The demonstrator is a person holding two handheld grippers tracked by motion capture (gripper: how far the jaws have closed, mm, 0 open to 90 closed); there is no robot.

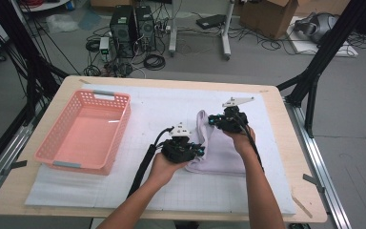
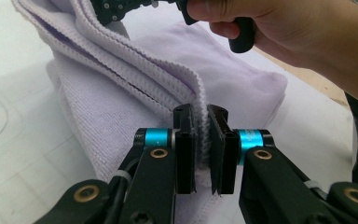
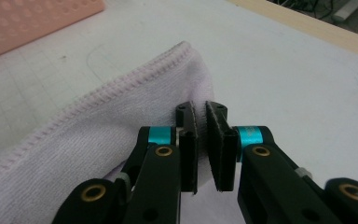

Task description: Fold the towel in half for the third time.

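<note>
Both clamped on the towel (image 1: 221, 150): left gripper (image 2: 201, 149) pinching its folded edge, right gripper (image 3: 202, 140) its hem.

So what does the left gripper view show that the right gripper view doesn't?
Left gripper view alone: the person's other hand holding a black handle beyond the cloth, and several stacked hemmed edges of the folded lavender towel running down into the jaws. Right gripper view alone: a corner of the pink basket and the wooden table edge. Both share: a gripper's own black jaws closed on a hem of that towel, the left gripper in one and the right gripper in the other, over the white gridded mat.
</note>
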